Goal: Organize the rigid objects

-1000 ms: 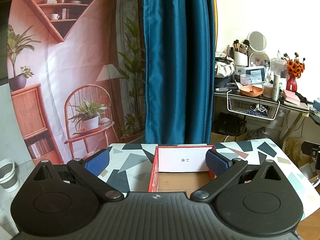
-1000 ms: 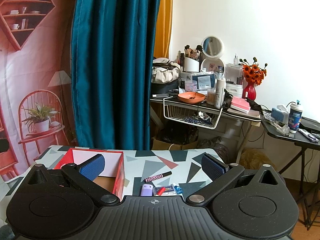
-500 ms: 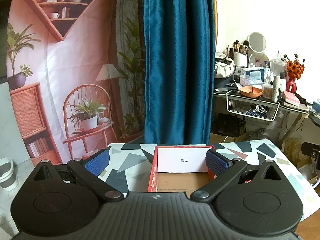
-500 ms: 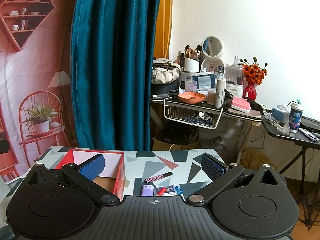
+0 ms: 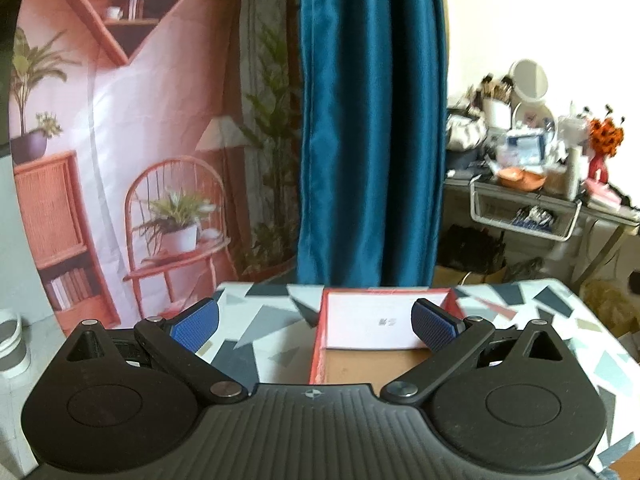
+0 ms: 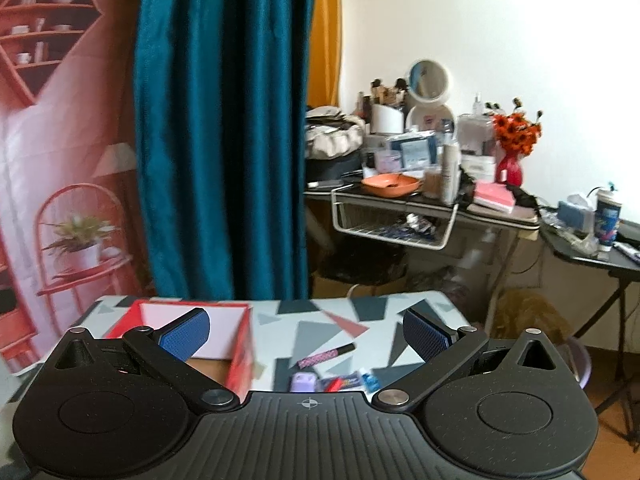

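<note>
Grippers both spread wide, left gripper over red box, right gripper above patterned pen and purple case on table.

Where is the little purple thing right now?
In the right wrist view, the small purple object lies on the patterned table, just right of the red box, with the pink patterned pen behind it.

— Where's the box?
— Lower left, red, open, white inside, cardboard floor.
— The small things?
— Lower centre: patterned pen lying slantwise, lilac case, red-blue packet below it.
</note>
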A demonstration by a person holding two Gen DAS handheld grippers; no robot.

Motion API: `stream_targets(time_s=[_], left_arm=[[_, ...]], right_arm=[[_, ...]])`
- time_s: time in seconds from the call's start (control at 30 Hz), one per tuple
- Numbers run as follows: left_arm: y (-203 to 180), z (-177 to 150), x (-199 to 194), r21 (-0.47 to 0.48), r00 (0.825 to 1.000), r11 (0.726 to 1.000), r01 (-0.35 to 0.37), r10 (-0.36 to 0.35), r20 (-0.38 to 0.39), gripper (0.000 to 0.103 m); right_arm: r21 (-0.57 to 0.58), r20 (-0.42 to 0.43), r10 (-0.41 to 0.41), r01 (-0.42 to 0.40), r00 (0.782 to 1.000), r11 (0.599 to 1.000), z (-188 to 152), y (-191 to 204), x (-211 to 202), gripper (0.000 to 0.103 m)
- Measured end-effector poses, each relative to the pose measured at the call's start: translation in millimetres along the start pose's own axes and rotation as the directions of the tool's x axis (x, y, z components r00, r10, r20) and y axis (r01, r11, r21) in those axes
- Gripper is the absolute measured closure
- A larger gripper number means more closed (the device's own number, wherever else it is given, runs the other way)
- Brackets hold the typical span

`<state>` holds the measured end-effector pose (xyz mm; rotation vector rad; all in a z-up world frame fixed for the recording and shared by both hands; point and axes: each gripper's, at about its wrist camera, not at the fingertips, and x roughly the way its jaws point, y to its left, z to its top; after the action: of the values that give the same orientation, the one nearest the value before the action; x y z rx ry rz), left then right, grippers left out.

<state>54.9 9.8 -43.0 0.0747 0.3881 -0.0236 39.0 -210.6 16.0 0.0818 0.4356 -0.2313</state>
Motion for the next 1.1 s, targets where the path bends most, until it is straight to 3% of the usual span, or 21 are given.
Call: stream_targets(time_s=[0.3,0.37,0.53,0.83,1.1], left_arm=[[32.2,-21.1,68.7,-0.049,0.988,0.998,-0.03,0.022,-0.154,0.0],[38.6,-26.2,79.3,-0.053,0.984,0.998,-0.032,0.022,-0.175,0.0],[46.9,-39.2,105.6,-0.07,0.978,0.997,-0.016,0.001,-0.207,0.003],[49.0,-70.0,137.1,-0.126,0.961,0.992,0.022,-0.056,-0.271,0.032],[33.1,-87.5,136.6,-0.068,0.96,0.992,0.11,-0.124,-0.25,0.066]], right_arm=[[0.055,-0.099,0.043,-0.038,0.994,0.998,-21.7,-4.6,71.0,0.0],[0.067,-0.131,0.079,-0.071,0.988,0.995,-27.6,-4.3,84.6,0.0],[0.066,-0.181,0.072,-0.061,0.981,0.996,-49.7,3.9,110.3,0.0],[0.098,-0.227,0.074,-0.053,0.971,0.994,-86.4,-2.6,136.6,0.001],[0.083,-0.231,0.113,-0.096,0.966,0.992,-99.4,-2.9,145.7,0.01]])
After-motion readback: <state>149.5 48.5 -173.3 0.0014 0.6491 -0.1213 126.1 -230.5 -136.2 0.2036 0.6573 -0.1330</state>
